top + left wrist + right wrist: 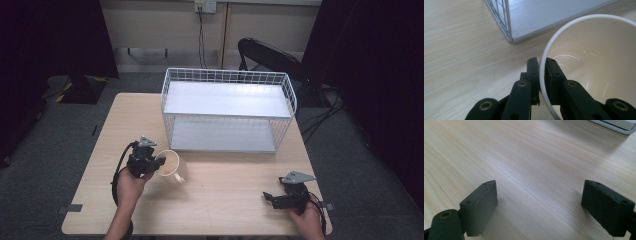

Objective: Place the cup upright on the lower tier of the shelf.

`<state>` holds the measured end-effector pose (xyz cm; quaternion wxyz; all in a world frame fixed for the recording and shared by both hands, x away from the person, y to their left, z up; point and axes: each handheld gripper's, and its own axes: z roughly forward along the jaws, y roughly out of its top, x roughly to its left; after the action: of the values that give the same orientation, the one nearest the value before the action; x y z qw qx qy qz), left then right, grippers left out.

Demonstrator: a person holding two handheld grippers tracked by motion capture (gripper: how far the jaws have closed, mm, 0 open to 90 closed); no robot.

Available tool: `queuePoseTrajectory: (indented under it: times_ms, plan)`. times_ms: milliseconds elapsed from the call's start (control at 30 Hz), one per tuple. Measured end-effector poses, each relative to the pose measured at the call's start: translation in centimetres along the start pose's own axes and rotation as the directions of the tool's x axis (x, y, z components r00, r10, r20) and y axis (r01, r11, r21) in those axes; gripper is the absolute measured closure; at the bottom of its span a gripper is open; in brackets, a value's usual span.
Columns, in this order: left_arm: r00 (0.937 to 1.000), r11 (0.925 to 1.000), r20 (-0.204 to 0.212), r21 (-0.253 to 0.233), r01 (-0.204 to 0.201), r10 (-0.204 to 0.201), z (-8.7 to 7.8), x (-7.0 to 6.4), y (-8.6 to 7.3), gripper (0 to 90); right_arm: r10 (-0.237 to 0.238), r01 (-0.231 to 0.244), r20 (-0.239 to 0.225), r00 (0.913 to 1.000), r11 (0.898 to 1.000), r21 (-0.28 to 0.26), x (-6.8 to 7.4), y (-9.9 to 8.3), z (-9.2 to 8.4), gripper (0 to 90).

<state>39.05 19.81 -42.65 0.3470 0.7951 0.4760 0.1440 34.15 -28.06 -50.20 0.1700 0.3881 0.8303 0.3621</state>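
Two tools: left tool (541,65) pinching cup (596,57) rim; right tool (540,207) wide apart.

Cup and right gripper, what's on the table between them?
Nothing: high view shows bare table between the cup and the right gripper.

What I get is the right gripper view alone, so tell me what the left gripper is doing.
Observer: The left gripper is shut on the rim of a cream round cup, one jaw inside the wall, one outside.
Operator: Give me the cup's pose.
Observer: In the high view it is tilted, with its handle toward the table's near edge.
Operator: Now say what stands beyond it.
Observer: A white wire rack with two shelves, at the far edge of the light wooden table.
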Motion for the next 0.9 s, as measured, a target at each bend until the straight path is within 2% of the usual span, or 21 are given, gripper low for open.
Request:
queuePoseTrajectory:
  times_ms: [33, 200, 467, 900]
  plan:
    - [0.9999, 0.9999, -0.008, 0.001, -0.01, 0.01, 0.2, -0.4, 0.4, 83.1, 0.0, 0.0, 0.0, 1.0, 1.0, 0.0, 0.0, 0.0, 0.0, 12.7]
    - [1.0, 1.0, -0.005, -0.003, -0.008, 0.008, 0.7, -1.1, 1.2, 83.1, 0.0, 0.0, 0.0, 1.0, 1.0, 0.0, 0.0, 0.0, 0.0, 12.7]
    - [0.9998, 0.9999, 0.016, 0.004, -0.015, 0.015, 2.0, -2.2, 2.4, 83.2, 0.0, 0.0, 0.0, 1.0, 1.0, 0.0, 0.0, 0.0, 0.0, 12.7]
    - [0.9997, 0.9989, -0.008, -0.04, -0.025, 0.024, 3.7, -4.1, 3.9, 83.2, 0.0, 0.0, 0.0, 1.0, 1.0, 0.0, 0.0, 0.0, 0.0, 12.7]
